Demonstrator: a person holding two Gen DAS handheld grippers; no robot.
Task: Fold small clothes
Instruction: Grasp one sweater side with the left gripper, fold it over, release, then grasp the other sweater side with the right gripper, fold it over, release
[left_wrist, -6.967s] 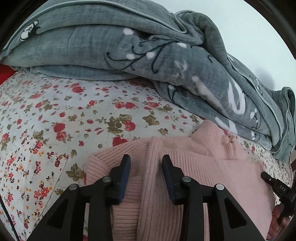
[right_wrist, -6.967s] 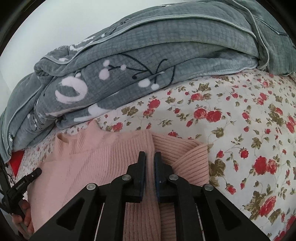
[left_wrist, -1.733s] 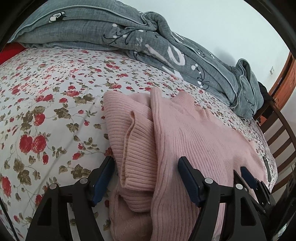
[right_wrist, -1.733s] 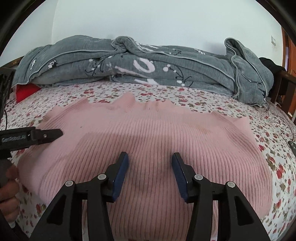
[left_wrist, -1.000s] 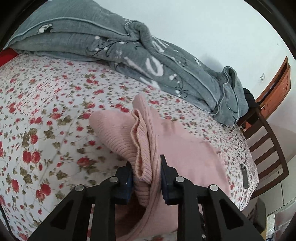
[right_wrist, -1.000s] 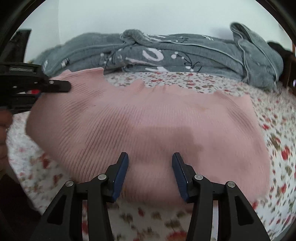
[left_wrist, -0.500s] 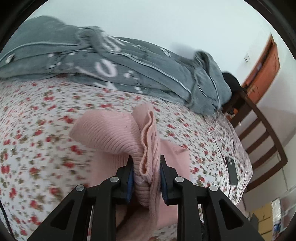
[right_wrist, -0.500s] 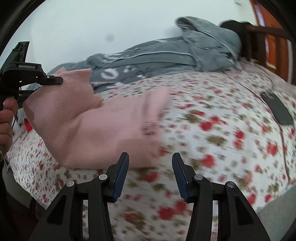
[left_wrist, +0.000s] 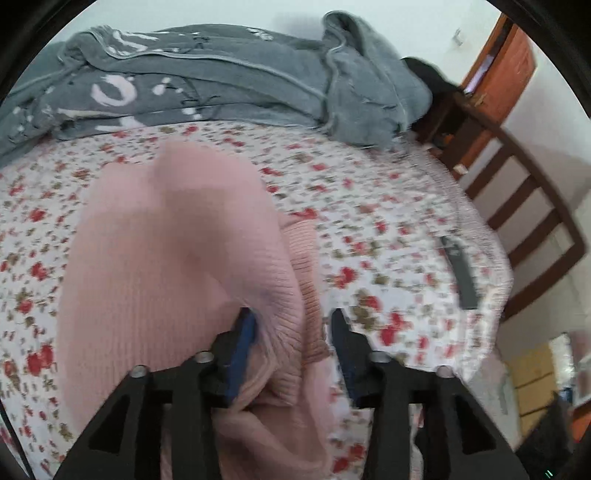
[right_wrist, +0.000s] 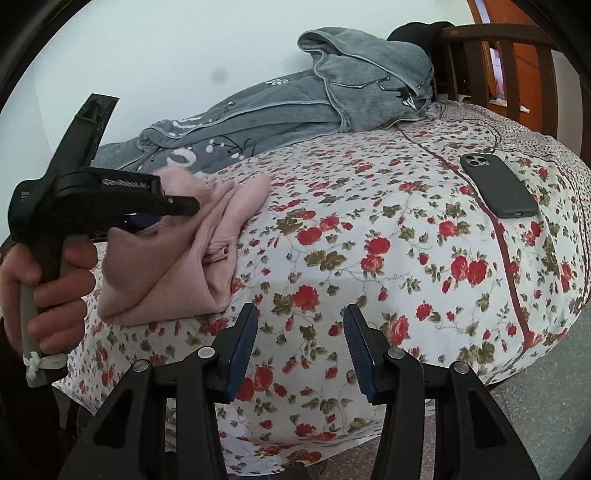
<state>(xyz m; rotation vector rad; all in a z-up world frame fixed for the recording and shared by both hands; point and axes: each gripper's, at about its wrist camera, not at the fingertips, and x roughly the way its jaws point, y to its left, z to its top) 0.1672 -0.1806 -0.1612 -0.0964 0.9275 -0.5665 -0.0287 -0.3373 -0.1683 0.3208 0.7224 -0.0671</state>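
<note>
The pink knit sweater (left_wrist: 177, 266) lies folded over itself on the flowered bed sheet (left_wrist: 388, 229). My left gripper (left_wrist: 291, 325) sits at its near edge with the jaws opening. The ribbed fold still lies between the fingers, against the left pad (left_wrist: 245, 332) and clear of the right one. In the right wrist view the sweater (right_wrist: 207, 254) is a bundle at the left, and a hand holds the left gripper (right_wrist: 173, 216) over it. My right gripper (right_wrist: 301, 321) stands open above bare sheet to the right of the sweater, with nothing in it.
A crumpled grey blanket (right_wrist: 295, 107) fills the back of the bed. A dark phone (right_wrist: 498, 188) lies on the sheet at the right. A wooden chair (left_wrist: 524, 206) stands past the bed's right edge. The floor (right_wrist: 546, 398) shows beyond the near corner.
The left gripper carried the pinched sweater edge across to the right and its jaws have spread. The right gripper swung right, off the sweater, and stayed open.
</note>
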